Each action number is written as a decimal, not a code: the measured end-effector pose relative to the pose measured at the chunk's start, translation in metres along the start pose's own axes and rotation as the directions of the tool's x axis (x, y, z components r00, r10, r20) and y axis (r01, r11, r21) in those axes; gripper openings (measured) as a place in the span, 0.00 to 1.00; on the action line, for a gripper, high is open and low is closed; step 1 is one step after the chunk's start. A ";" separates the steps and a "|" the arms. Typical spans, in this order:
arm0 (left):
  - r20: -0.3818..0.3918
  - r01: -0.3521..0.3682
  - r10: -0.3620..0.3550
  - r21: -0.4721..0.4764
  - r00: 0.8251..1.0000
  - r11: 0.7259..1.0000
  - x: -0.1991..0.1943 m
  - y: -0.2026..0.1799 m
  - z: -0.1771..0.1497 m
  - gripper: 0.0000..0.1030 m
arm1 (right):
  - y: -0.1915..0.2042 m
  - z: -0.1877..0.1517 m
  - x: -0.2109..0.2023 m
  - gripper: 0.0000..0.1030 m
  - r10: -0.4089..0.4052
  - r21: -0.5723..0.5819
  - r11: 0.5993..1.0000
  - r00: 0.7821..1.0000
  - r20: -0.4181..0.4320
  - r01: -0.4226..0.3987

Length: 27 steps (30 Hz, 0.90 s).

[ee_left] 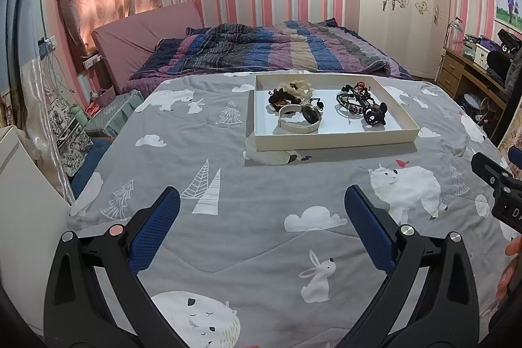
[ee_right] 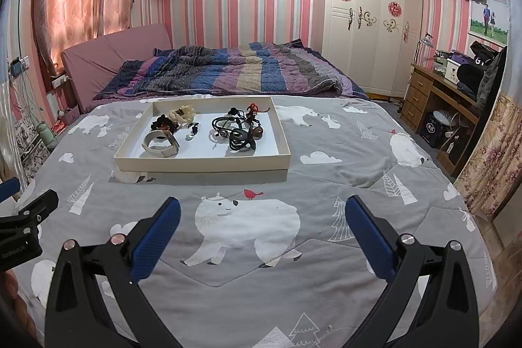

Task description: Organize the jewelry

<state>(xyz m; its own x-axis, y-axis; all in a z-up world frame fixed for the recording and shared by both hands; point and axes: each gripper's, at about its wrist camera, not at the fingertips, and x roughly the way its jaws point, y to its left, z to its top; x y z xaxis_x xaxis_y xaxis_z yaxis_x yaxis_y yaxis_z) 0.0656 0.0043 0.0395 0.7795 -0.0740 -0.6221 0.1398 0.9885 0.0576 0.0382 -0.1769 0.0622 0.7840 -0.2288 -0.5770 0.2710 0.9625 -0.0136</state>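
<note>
Hovering spread, empty: left gripper (ee_left: 261,211), right gripper (ee_right: 262,219) fingers; jewelry tray (ee_right: 202,163) well ahead

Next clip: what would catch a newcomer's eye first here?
The shallow white tray on the grey animal-print quilt, holding two tangled heaps of jewelry: a pale bangle on its left, black cords on its right. Nearer, both open grippers hover empty.
</note>
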 end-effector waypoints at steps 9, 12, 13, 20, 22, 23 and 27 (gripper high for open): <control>-0.001 -0.002 0.002 -0.006 1.000 1.000 -0.001 0.002 0.000 0.97 | -0.001 -0.001 0.001 0.98 -0.001 0.001 1.000 1.000 -0.004 0.001; -0.002 -0.005 0.005 -0.001 1.000 1.000 -0.001 0.000 -0.001 0.97 | -0.001 -0.001 0.002 0.98 -0.001 0.001 1.000 1.000 -0.008 0.001; -0.003 -0.005 0.005 -0.002 1.000 1.000 0.000 0.000 -0.001 0.97 | -0.001 -0.002 0.003 0.98 -0.001 0.001 1.000 1.000 -0.009 0.001; -0.006 -0.005 0.005 -0.004 1.000 1.000 0.001 0.000 -0.002 0.97 | -0.001 -0.003 0.004 0.98 0.000 0.001 1.000 1.000 -0.012 0.000; -0.007 -0.005 0.005 -0.005 1.000 1.000 0.001 0.000 -0.002 0.97 | -0.001 -0.004 0.004 0.98 0.001 0.003 1.000 1.000 -0.014 -0.001; -0.007 -0.005 0.005 -0.005 1.000 1.000 0.001 0.000 -0.002 0.97 | -0.001 -0.003 0.004 0.98 0.000 0.001 1.000 1.000 -0.014 0.000; -0.008 -0.007 0.007 -0.005 1.000 1.000 0.001 0.001 -0.003 0.97 | -0.001 -0.004 0.004 0.98 0.000 0.002 1.000 1.000 -0.017 0.000</control>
<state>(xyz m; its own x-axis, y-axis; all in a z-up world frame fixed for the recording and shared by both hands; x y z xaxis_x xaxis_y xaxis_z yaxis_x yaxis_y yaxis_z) 0.0649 0.0053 0.0367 0.7754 -0.0661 -0.6280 0.1315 0.9896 0.0581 0.0387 -0.1785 0.0565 0.7745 -0.2265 -0.5906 0.2723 0.9621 -0.0119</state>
